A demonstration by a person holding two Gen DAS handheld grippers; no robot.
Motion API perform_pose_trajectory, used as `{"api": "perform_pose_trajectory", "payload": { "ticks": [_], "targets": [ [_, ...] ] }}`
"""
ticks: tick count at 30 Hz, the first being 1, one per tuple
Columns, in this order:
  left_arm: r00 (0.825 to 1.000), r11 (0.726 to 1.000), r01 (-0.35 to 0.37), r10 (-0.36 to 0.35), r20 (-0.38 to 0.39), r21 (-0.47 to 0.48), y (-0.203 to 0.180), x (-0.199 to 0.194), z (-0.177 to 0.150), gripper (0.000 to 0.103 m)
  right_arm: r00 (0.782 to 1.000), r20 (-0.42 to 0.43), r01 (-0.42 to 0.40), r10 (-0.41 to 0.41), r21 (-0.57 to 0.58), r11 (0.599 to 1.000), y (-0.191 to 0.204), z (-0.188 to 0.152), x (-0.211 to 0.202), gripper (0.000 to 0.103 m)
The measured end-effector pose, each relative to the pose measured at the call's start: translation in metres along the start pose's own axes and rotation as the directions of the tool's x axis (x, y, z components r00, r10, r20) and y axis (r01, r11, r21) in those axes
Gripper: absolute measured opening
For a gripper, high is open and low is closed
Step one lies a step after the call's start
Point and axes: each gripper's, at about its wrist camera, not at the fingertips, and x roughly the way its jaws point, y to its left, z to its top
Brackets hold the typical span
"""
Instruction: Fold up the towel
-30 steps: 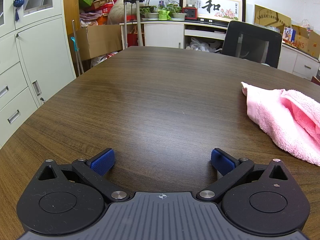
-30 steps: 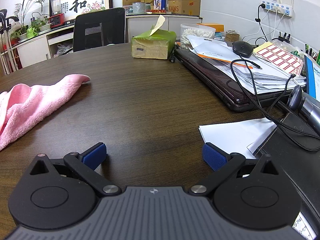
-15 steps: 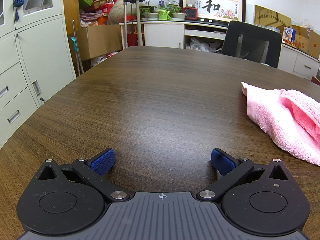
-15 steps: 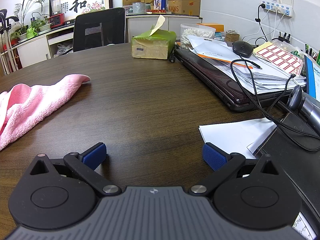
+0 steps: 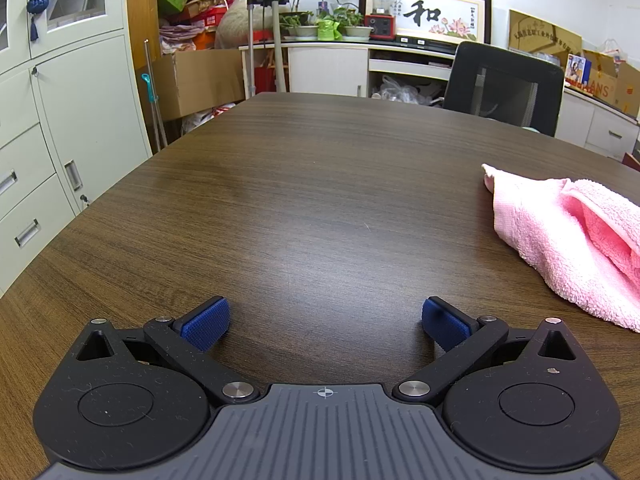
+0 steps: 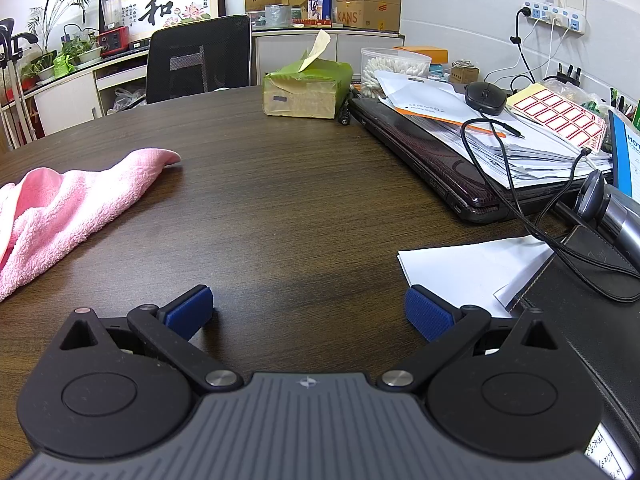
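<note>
Left gripper: my left gripper (image 5: 325,322) sits low over the dark wood-grain surface (image 5: 312,200), its blue pads spread wide with nothing between them.
Right gripper: my right gripper (image 6: 308,314) is the same, blue pads well apart over bare wood, holding nothing.
Towel: the rumpled pink terry towel (image 5: 576,240) lies ahead and to the right of my left gripper, and ahead and to the left of my right one (image 6: 68,208), so it is between the two. Neither gripper touches it.
Towel shape: it is bunched, with a layer already doubled over; one pointed corner sticks out at the far end on each side. I cannot see its middle or near hem in full.
Step in hand: I judge this as the approach, with folding not begun.
How I would do it well: swing both grippers inward toward the cloth, keep the pads open, and pick a corner each on the same edge. Slide one pad under the hem, flat to the wood, then close on a single layer only.
Watch for: terry is limp and will drag and bunch if I pull before lifting.
Clutter: the white paper sheet (image 6: 476,268) and black cable (image 6: 532,224) lie right of my right gripper; I would keep that elbow in.
</note>
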Motion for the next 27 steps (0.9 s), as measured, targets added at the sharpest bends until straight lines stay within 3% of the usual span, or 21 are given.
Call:
{"api": "perform_pose_trajectory", "payload": {
  "ticks": [27],
  "targets": [
    [1.0, 1.0, -0.005, 0.005, 0.0, -0.005, 0.0003, -0.0003, -0.0002, 0.103, 1.0, -0.001, -0.011, 0.011, -0.009, 1.0, 0.0059, 0.0056, 0.0063, 0.103]
  ]
}}
